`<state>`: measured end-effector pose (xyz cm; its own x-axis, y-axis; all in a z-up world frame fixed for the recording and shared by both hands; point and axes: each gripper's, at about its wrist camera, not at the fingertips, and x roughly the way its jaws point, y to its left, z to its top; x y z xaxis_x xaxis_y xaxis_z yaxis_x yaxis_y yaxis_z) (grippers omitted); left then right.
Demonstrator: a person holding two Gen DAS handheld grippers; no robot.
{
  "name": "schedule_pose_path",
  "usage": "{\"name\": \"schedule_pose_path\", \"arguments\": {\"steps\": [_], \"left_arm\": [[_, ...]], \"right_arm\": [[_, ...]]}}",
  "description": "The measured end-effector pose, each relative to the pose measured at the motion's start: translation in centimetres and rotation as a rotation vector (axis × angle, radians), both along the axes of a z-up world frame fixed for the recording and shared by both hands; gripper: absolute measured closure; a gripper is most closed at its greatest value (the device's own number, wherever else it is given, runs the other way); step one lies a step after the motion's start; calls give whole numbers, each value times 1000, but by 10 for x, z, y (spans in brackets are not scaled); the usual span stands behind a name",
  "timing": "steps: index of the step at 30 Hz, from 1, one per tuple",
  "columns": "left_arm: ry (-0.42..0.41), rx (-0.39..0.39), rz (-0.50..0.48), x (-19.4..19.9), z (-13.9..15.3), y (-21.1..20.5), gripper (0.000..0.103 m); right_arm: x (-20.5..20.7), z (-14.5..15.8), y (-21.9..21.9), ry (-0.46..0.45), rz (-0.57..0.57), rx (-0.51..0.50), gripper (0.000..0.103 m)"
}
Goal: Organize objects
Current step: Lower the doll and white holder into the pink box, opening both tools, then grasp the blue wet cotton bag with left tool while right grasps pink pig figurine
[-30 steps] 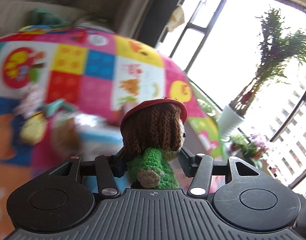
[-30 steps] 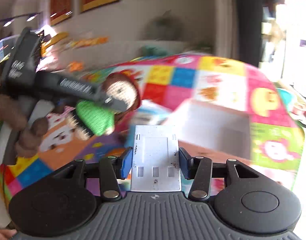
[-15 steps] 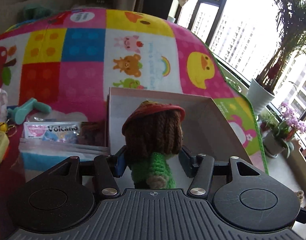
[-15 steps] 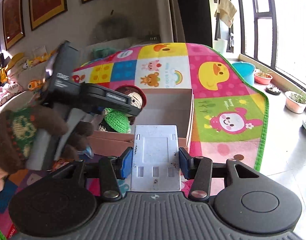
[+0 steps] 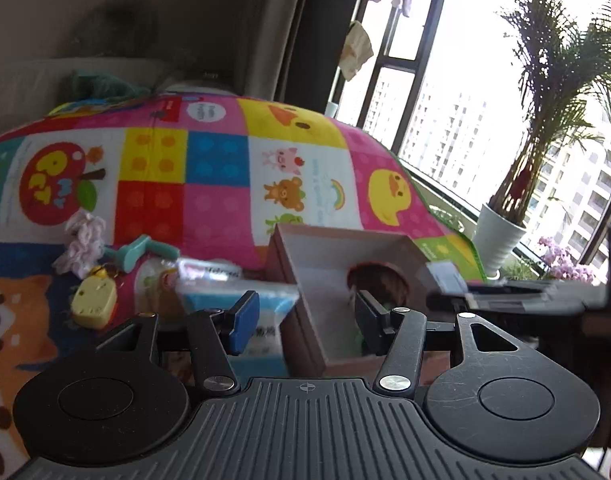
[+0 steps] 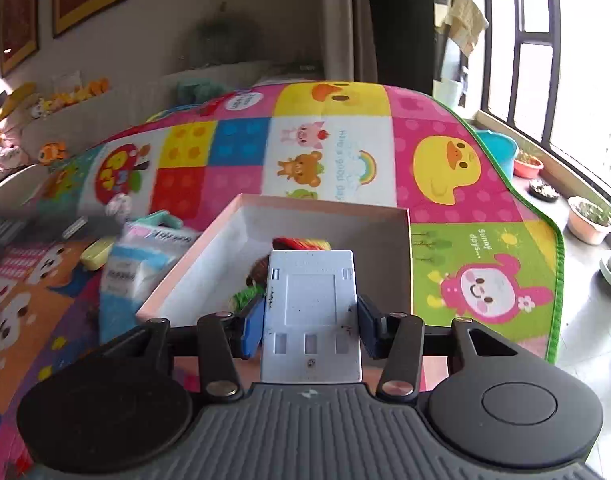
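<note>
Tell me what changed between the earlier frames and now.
The left gripper let go of the crocheted doll, which now lies in the pink box; its jaws are empty. The right gripper moved over the box. Unchanged: it still clamps the white plate.

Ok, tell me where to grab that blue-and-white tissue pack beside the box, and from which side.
Take the tissue pack by its near and far ends, coming down from above with the open left gripper. It lies on the play mat with one long side seemingly against the pink box, so a finger probably won't fit there.
</note>
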<state>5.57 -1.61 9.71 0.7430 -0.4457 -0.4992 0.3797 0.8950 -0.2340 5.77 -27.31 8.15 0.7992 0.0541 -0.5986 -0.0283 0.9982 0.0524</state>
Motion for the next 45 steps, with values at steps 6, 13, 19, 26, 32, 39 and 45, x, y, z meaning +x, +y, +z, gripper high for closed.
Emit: {"name": "schedule_pose_path", "arguments": {"steps": [6, 13, 19, 26, 32, 39, 45], "left_arm": [[82, 1, 87, -18, -30, 51, 47], [131, -73, 165, -16, -42, 82, 52], [129, -69, 156, -17, -43, 83, 52], [87, -51, 72, -7, -36, 56, 52], [167, -23, 82, 31, -50, 25, 52], [205, 69, 121, 64, -77, -12, 41], [237, -19, 118, 55, -71, 7, 48]], "right_arm": [[59, -33, 1, 118, -115, -141, 56], [60, -26, 26, 169, 22, 83, 56], [69, -39, 25, 236, -62, -27, 56], [60, -39, 15, 216, -26, 97, 40], [18, -17, 11, 88, -39, 90, 31], [-48, -15, 15, -54, -13, -51, 19], [-79, -33, 37, -28, 99, -144, 14]]}}
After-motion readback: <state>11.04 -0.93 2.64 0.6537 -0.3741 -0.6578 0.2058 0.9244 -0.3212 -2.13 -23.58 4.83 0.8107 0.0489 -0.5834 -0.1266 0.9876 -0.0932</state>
